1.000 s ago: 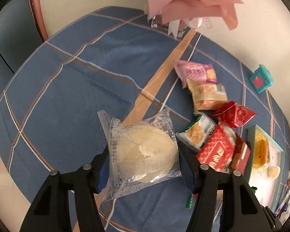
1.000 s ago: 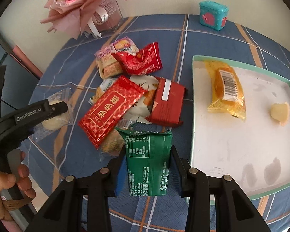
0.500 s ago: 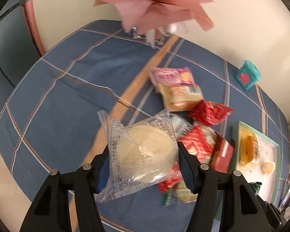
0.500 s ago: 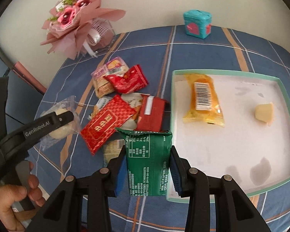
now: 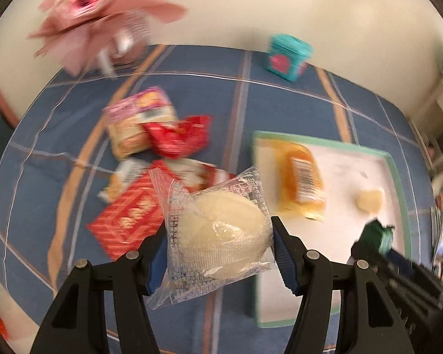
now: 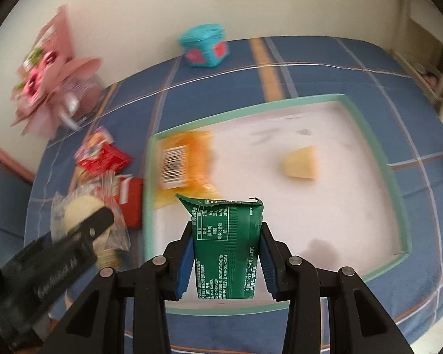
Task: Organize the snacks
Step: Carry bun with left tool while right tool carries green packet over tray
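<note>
You have the left gripper clamped on the clear-wrapped round cake and the right gripper pinching the green snack packet, both held above the mint-rimmed tray, presumably to join the orange packet there.

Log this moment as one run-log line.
left gripper: shut on clear-wrapped round pale cake | right gripper: shut on green foil snack packet | white tray with teal rim: below packet

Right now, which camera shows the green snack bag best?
The right wrist view: the green snack bag fills the middle, pinched in the right claw, with its printed back showing. The left wrist view catches only a blurred green corner at the right edge.
</note>
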Demonstrator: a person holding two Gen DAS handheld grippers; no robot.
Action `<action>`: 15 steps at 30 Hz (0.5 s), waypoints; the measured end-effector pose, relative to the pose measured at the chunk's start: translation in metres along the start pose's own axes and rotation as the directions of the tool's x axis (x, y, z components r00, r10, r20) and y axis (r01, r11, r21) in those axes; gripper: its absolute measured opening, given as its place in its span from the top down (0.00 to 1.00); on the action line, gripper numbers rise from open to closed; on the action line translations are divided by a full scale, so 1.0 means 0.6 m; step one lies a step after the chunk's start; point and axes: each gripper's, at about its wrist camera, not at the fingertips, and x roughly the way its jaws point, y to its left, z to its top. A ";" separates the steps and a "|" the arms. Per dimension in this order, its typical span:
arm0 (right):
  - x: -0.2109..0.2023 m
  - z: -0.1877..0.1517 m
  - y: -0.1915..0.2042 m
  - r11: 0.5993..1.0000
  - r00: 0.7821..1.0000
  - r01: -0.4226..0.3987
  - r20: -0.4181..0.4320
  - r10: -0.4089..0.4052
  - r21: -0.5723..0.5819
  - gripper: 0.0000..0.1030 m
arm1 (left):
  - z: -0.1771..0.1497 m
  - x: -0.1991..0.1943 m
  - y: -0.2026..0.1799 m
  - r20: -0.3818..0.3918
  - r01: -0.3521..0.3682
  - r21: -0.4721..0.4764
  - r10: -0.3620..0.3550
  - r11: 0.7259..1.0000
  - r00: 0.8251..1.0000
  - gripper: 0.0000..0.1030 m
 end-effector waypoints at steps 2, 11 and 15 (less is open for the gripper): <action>-0.003 0.004 -0.030 0.999 1.000 0.016 0.003 -0.016 0.036 0.59 | -0.006 0.002 -0.032 -0.007 0.012 0.042 -0.012 0.999 1.000 0.37; -0.019 0.008 -0.119 0.987 0.997 0.077 0.015 -0.080 0.144 0.59 | -0.038 0.019 -0.139 -0.056 0.058 0.194 -0.048 0.979 0.997 0.37; -0.009 0.008 -0.137 0.983 0.995 0.097 -0.008 -0.097 0.157 0.59 | -0.047 0.034 -0.165 -0.088 0.073 0.222 -0.055 0.972 0.995 0.37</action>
